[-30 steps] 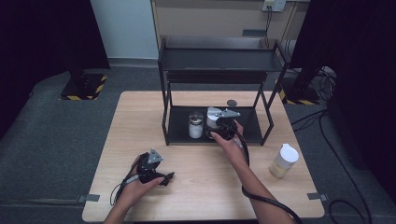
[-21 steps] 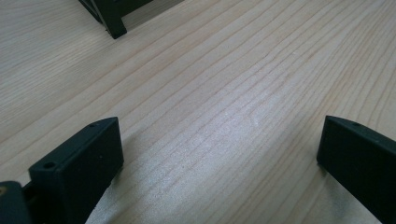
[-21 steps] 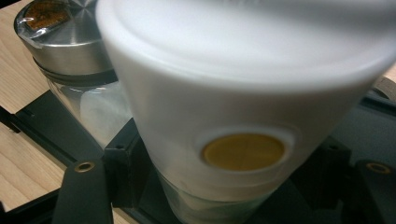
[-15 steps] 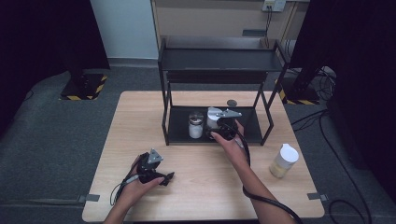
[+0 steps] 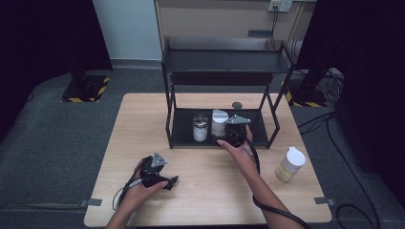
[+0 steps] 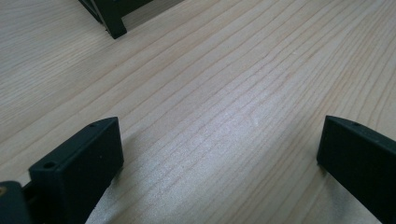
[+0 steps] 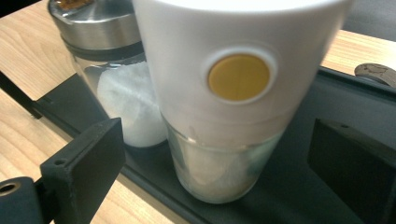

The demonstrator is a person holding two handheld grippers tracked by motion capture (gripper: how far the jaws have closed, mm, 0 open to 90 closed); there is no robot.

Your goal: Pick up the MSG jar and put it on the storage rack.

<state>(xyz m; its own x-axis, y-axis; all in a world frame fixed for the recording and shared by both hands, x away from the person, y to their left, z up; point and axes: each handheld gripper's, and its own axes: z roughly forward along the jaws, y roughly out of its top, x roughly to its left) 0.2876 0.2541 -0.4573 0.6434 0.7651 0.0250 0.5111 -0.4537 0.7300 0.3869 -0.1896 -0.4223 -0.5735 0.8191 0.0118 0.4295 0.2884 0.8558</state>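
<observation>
Now the right gripper (image 7: pixel 215 154), jaws just opened wide, flanks the white-capped jar (image 7: pixel 233 93) without touching; left gripper (image 6: pixel 219 154) gapes empty.

A: Is the high view bright?

B: Only in the middle. Light falls from above on the wooden counter (image 5: pixel 143 124) and it looks pale and clear. The left and right edges of the frame are very dark, almost black. The picture is a bit soft all over.

A: Any shadows?

B: Yes. The black shelf (image 5: pixel 224 62) makes its lower part dark. In the left gripper view, soft shadows lie beside the black tongs (image 6: pixel 219 154) at the bottom of the frame.

A: And the right gripper view?

B: The white jar (image 7: pixel 233 93) is very close and a little blurry. Its top is bright, nearly washed out. The metal lid (image 7: pixel 93 23) at the upper left shines.
</observation>
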